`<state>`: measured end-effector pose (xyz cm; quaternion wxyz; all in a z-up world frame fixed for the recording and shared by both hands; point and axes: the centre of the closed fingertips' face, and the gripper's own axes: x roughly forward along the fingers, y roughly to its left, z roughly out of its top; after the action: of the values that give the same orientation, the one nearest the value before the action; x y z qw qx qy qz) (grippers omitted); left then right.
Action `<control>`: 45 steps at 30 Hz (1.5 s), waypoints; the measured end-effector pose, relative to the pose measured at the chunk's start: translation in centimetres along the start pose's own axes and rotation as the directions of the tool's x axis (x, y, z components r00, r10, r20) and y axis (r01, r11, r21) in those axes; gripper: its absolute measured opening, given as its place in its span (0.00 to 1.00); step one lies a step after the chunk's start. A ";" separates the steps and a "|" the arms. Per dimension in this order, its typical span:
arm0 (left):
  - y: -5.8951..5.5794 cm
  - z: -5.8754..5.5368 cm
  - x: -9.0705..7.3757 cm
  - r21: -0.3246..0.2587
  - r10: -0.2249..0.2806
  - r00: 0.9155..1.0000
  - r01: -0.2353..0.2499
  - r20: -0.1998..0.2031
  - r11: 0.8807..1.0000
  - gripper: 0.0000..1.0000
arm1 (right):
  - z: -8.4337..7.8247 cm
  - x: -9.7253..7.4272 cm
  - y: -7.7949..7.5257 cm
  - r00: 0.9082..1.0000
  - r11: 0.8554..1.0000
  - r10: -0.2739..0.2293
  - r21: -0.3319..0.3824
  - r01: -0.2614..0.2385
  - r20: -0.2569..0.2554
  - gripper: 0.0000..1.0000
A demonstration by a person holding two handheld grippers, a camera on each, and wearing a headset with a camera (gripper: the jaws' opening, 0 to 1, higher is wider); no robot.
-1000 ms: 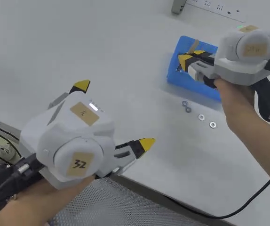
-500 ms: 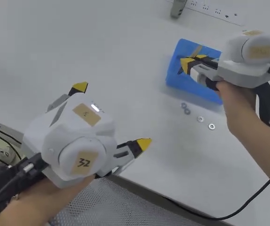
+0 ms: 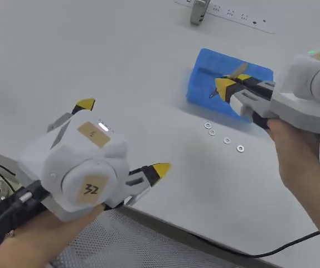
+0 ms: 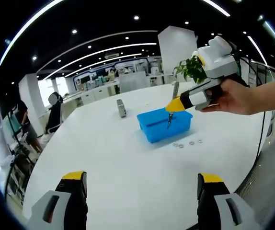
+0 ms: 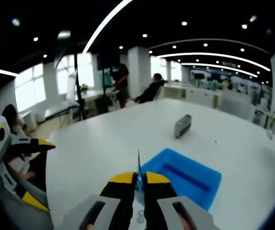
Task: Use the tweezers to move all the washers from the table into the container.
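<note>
The white table (image 3: 93, 67) carries a blue container (image 3: 200, 92). Four washers (image 3: 227, 140) lie in a loose row just beside its near wall. A grey block (image 3: 197, 12) stands near the far edge.

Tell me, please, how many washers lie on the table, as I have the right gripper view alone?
Observer: Four small silver metal washers lie on the white table, by the head view.
Operator: Where are they from the container?
Observer: In a loose row beside the blue rectangular container, on its side nearer the person, not touching it.
Operator: And my tweezers?
Observer: From the left gripper view, the thin pointed tweezers in the right gripper point down over the container, not over the washers.
</note>
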<state>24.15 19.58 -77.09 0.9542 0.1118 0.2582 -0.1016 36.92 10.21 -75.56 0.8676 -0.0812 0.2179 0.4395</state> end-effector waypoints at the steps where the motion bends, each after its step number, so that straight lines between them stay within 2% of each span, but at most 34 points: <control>1: 0.0 0.0 0.0 0.000 -0.001 1.000 0.001 -0.002 1.000 0.98 | -0.5 -0.1 0.0 1.000 1.000 -0.001 0.000 0.001 -0.011 0.03; 8: -0.1 -0.1 0.0 0.005 -0.003 1.000 0.003 -0.004 1.000 0.97 | -3.4 0.2 -0.7 0.997 0.999 -0.026 0.017 0.027 -0.069 0.03; 14: -0.1 -0.2 0.0 0.004 -0.007 1.000 0.007 -0.010 1.000 0.96 | -4.4 0.8 -1.1 0.995 0.999 -0.028 0.044 0.032 -0.094 0.04; 17: 0.0 -0.2 0.0 0.011 -0.002 1.000 0.002 -0.010 1.000 0.96 | -4.9 1.2 -1.3 0.994 0.999 -0.035 0.026 0.038 -0.107 0.04; 27: 0.0 -0.4 0.0 0.005 -0.005 1.000 0.005 -0.017 1.000 0.96 | -5.1 1.4 -1.1 0.992 0.999 -0.035 0.009 0.036 -0.123 0.04; 31: 0.0 -0.4 0.0 0.012 -0.005 1.000 0.005 -0.020 1.000 0.96 | -5.1 1.5 -1.1 0.993 0.999 -0.035 0.022 0.038 -0.114 0.04; 37: -0.1 -0.5 0.0 0.013 -0.007 1.000 0.007 -0.021 1.000 0.96 | -5.3 1.3 -0.7 0.994 0.999 -0.035 0.002 0.035 -0.100 0.03; 40: -0.1 -0.5 0.0 0.015 -0.006 1.000 0.007 -0.021 1.000 0.96 | -5.3 1.4 -0.9 0.995 0.999 -0.041 0.019 0.043 -0.095 0.02; 45: -0.1 -0.4 0.0 0.018 -0.008 1.000 0.009 -0.017 1.000 0.96 | -5.4 1.3 -1.0 0.991 0.999 -0.041 -0.003 0.041 -0.124 0.02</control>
<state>23.95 19.57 -77.45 0.9505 0.1201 0.2660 -0.1071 36.76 8.76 -81.04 0.8613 -0.1130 0.2695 0.4157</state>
